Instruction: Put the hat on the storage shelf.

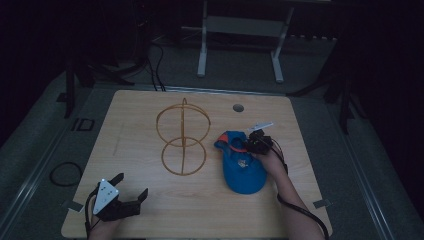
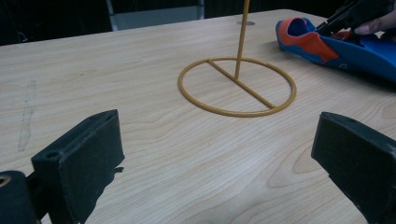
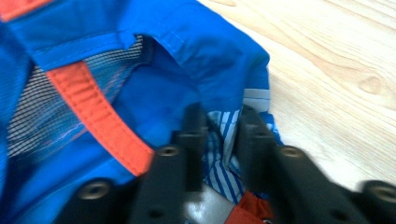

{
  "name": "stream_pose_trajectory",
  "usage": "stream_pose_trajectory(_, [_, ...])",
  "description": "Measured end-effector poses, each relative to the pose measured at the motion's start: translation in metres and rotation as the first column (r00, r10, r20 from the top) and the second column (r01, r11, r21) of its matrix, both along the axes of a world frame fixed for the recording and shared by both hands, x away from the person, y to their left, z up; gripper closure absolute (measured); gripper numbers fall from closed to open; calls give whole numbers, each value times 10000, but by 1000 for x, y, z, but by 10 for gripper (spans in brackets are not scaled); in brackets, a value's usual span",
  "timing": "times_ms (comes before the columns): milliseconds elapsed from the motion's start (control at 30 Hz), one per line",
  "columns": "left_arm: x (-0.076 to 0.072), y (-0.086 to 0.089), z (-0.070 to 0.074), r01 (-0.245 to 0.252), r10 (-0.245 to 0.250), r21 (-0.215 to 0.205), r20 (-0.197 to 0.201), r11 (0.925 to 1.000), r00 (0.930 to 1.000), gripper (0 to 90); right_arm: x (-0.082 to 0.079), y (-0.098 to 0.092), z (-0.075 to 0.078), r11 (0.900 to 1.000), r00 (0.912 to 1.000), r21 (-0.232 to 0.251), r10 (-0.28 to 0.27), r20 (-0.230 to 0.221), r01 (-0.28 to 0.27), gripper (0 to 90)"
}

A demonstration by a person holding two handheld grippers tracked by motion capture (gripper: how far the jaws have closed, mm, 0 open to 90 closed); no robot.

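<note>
Toward the right edge of the worktop lies a blue cap, the right tongs pinched together on a fold of its striped lining, while the left tongs rest wide apart near the front left corner, facing a wire stand.

A dim room: grey floor, light wooden table, white-legged desk frame behind.
</note>
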State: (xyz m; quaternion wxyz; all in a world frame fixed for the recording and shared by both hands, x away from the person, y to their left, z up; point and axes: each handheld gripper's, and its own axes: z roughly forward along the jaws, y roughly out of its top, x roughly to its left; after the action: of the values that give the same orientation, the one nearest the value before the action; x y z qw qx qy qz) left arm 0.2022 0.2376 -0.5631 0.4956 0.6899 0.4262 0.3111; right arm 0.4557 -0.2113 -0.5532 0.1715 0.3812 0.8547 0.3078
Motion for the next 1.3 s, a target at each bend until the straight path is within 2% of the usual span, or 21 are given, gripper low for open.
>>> stream_pose_trajectory(100, [0, 1, 1, 5, -5, -100, -50, 10000, 10000, 25, 0, 0, 1, 9998, 9997, 53, -189, -134, 189, 843])
stream_pose_trajectory(233, [0, 1, 1, 16, -18, -187, -116, 9998, 9999, 25, -4, -5, 6, 9989, 9993, 307, -356, 116, 353, 851])
stream_pose_trajectory(300, [0, 0, 2, 70, -75, -262, -180, 9996, 9998, 25, -11, -16, 21, 9972, 9975, 583, -500, 495, 471, 854])
stream_pose_trajectory(367, [0, -1, 4, 65, -69, -248, -185, 9997, 9998, 25, -14, -19, 25, 9963, 9968, 705, -524, 598, 482, 854])
stream_pose_trajectory(433, [0, -1, 5, 18, -22, -229, -162, 9997, 9999, 25, -22, -27, 39, 9907, 9945, 1180, -767, 718, 679, 855])
stream_pose_trajectory(567, [0, 0, 7, -60, 51, -355, -238, 9994, 9997, 25, -32, -33, 51, 9869, 9908, 1414, -926, 988, 781, 857])
stream_pose_trajectory(633, [0, 1, 9, -89, 80, -404, -239, 9991, 9997, 25, -42, -37, 65, 9830, 9868, 1702, -925, 1332, 692, 860])
stream_pose_trajectory(667, [-1, 1, 10, -111, 100, -442, -254, 9990, 9996, 25, -42, -37, 65, 9830, 9868, 1702, -925, 1332, 692, 860])
stream_pose_trajectory(700, [-1, 1, 12, -124, 111, -457, -267, 9989, 9996, 25, -49, -37, 76, 9796, 9821, 1906, -958, 1620, 641, 860])
stream_pose_trajectory(767, [-2, 1, 15, -122, 113, -471, -193, 9988, 9998, 25, -53, -38, 81, 9785, 9801, 1987, -905, 1766, 546, 860])
stream_pose_trajectory(800, [-2, 1, 17, -104, 96, -448, -194, 9989, 9998, 25, -61, -38, 93, 9765, 9749, 2110, -879, 2047, 438, 860])
stream_pose_trajectory(867, [-2, 0, 21, -53, 47, -419, -141, 9991, 9999, 25, -64, -38, 99, 9746, 9729, 2209, -852, 2149, 365, 861])
stream_pose_trajectory(967, [-3, -2, 28, 17, -28, -495, -216, 9988, 9998, 25, -76, -40, 118, 9672, 9622, 2532, -891, 2572, 219, 860])
stream_pose_trajectory(1000, [-3, -3, 31, 27, -39, -484, -243, 9988, 9997, 25, -76, -40, 118, 9672, 9622, 2532, -891, 2572, 219, 860])
stream_pose_trajectory(1067, [-2, -4, 38, 102, -114, -465, -255, 9989, 9996, 25, -80, -41, 126, 9648, 9557, 2623, -936, 2791, 179, 860])
stream_pose_trajectory(1100, [-2, -5, 41, 119, -131, -467, -255, 9988, 9996, 25, -84, -41, 132, 9647, 9493, 2631, -950, 2996, 136, 860])
stream_pose_trajectory(1133, [-2, -6, 45, 200, -212, -482, -234, 9986, 9995, 25, -84, -41, 132, 9647, 9493, 2631, -950, 2996, 136, 860])
stream_pose_trajectory(1200, [-2, -8, 53, 174, -179, -405, -118, 9990, 9998, 25, -87, -42, 137, 9639, 9462, 2659, -980, 3084, 132, 860])
stream_pose_trajectory(1233, [-1, -9, 57, 198, -201, -397, -72, 9990, 9998, 25, -91, -42, 142, 9666, 9390, 2560, -1006, 3288, 140, 861])
stream_pose_trajectory(1267, [-1, -10, 62, 226, -227, -373, -36, 9990, 9997, 25, -91, -42, 142, 9666, 9390, 2560, -1006, 3288, 140, 861])
stream_pose_trajectory(1300, [0, -11, 67, 294, -293, -315, 18, 9991, 9996, 25, -94, -44, 147, 9657, 9350, 2594, -1037, 3391, 130, 860])
